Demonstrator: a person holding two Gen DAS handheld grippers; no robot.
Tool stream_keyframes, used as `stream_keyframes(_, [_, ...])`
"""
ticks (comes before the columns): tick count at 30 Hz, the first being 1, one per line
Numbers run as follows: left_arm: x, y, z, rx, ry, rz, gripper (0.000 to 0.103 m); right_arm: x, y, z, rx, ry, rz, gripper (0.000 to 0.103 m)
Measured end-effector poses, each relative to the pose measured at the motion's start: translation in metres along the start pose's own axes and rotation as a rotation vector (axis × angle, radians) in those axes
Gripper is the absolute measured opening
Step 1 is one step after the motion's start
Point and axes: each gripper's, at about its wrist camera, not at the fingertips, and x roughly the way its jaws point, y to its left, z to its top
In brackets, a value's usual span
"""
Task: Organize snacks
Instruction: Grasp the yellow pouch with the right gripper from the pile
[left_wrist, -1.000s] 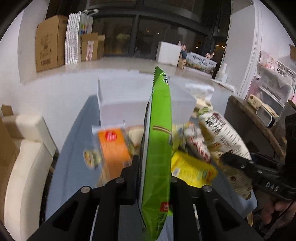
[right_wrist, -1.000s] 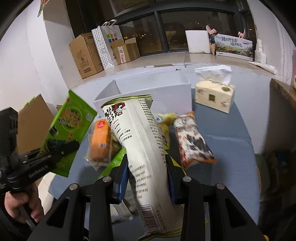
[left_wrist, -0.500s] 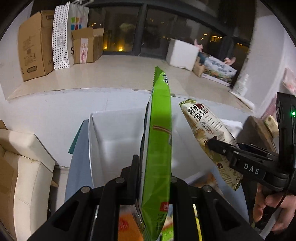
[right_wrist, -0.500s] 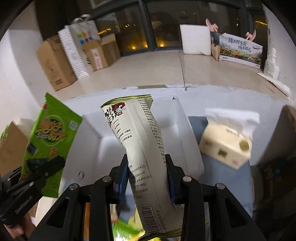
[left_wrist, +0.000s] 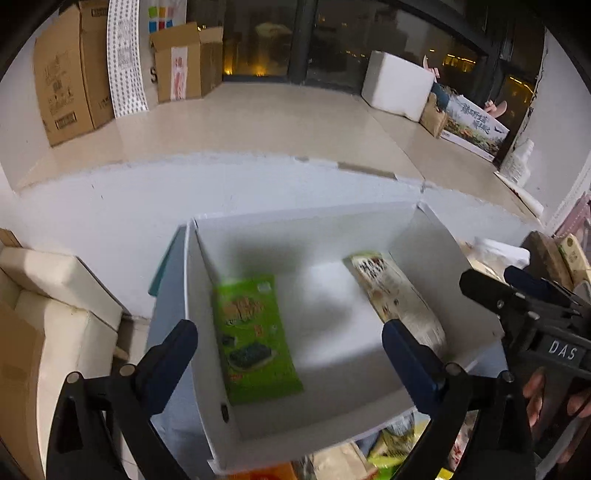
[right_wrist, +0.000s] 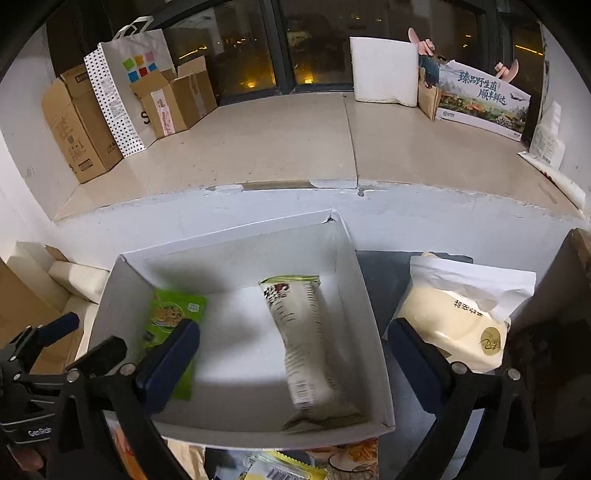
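Now both grippers are hovering over the white box (left_wrist: 314, 424), each with its jaws spread wide and nothing between them: the left gripper (left_wrist: 288, 354) is hanging above the near rim, and the right gripper (right_wrist: 291, 354) is doing the same from its own side. Inside the box the green snack bag (left_wrist: 255, 332) is lying flat toward nine o'clock against the left wall, and the pale snack bag (right_wrist: 306, 343) is lying lengthwise toward three o'clock, well apart from the green one. More packets are waiting at six o'clock, just outside the near wall, among them a yellow wrapper (right_wrist: 284, 467), though they are blurred and mostly cut off. A tissue pack (right_wrist: 454, 325) is sitting beside the box at three o'clock. These bags are looking light, soft and air-filled, with slick film that is likely sliding under a loose pinch and contents that are probably crushing easily. Taking hold across a flat sealed end or along a thin edge, with gentle pressure, seems the safest way to carry the next one.
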Motion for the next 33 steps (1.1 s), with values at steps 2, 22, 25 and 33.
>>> stream_keyframes(2, [-0.004, 0.001, -0.007, -0.001, 0.012, 0.011, 0.103, -0.009, -0.002, -0.005, 0.009, -0.016, 0.02, 0.103])
stream_keyframes(22, [-0.113, 0.013, -0.185, 0.019, -0.147, -0.048, 0.103, -0.114, -0.015, -0.185, -0.05, -0.128, 0.153, 0.103])
stream_keyframes(25, [-0.112, 0.01, -0.211, 0.017, -0.106, -0.073, 0.103, -0.099, -0.017, -0.22, -0.034, -0.042, 0.14, 0.103])
stream_keyframes(33, [-0.117, -0.005, -0.252, 0.054, -0.093, -0.079, 0.103, -0.073, 0.004, -0.235, -0.078, 0.018, 0.132, 0.103])
